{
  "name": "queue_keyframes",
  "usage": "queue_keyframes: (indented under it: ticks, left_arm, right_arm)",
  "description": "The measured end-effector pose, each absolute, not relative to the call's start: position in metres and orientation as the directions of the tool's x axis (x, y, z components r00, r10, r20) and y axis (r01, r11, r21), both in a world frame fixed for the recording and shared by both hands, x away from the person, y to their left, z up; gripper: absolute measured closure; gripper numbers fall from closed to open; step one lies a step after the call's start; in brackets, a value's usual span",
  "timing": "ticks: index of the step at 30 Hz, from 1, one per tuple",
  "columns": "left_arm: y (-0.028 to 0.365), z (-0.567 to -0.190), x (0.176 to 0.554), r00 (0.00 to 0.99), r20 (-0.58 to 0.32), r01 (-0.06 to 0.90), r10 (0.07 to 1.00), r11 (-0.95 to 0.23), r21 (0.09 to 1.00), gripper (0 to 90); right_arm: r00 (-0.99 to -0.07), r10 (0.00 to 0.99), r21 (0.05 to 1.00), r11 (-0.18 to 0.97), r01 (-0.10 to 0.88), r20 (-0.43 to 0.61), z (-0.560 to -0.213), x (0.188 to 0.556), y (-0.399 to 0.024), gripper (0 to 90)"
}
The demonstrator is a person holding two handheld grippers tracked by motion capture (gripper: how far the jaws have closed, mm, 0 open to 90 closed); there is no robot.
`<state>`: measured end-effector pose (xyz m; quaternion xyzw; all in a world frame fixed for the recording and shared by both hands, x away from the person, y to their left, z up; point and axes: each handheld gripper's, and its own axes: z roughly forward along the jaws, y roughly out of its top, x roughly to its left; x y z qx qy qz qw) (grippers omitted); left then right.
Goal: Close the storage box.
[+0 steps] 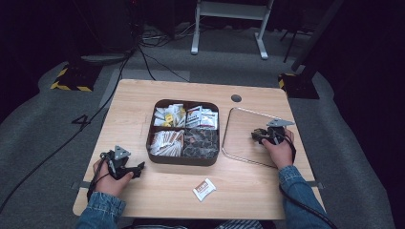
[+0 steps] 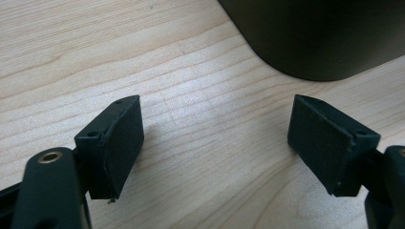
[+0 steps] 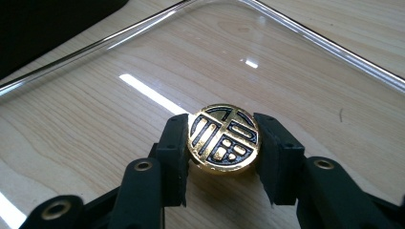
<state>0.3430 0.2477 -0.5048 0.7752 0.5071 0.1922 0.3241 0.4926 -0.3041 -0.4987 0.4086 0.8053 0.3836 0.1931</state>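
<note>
A clear square lid [image 1: 241, 143] lies flat on the wooden table to the right of a dark divided box [image 1: 184, 161]. On the lid [image 3: 110, 129] sits a round gold knob [image 3: 223, 138] with a black pattern. My right gripper [image 3: 222, 148] is shut on that knob, one pad against each side. From above, the right gripper [image 1: 260, 136] rests over the lid's right part. My left gripper [image 1: 139, 168] lies on the table left of the box's near corner. Its jaws stand wide apart, and the left gripper [image 2: 215, 143] has only bare wood between its pads. The box corner [image 2: 325, 38] lies just ahead.
The box holds several sachets and packets in its compartments. A single red and white sachet [image 1: 204, 189] lies near the table's front edge, between my two hands. A dark round cable hole [image 1: 236, 98] marks the table's far edge.
</note>
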Motion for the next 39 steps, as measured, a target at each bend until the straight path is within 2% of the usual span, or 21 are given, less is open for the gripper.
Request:
queue_keyframes:
  ticks: [5,23,39]
  left_arm:
    - [0.248,-0.505,0.343,0.413,-0.03,0.661,0.91,-0.277,0.697,20.1]
    - [0.248,-0.505,0.344,0.414,-0.03,0.661,0.91,-0.278,0.697,19.8]
    - [0.247,-0.505,0.343,0.407,-0.028,0.665,0.913,-0.275,0.695,19.8]
  right_arm:
    - [-0.589,0.808,0.774,0.389,0.499,-0.026,-0.494,0.49,-0.307,58.9]
    - [-0.606,0.795,0.813,0.336,0.476,0.025,-0.451,0.473,-0.316,58.9]
    - [-0.659,0.75,0.82,0.347,0.455,0.049,-0.422,0.464,-0.291,58.9]
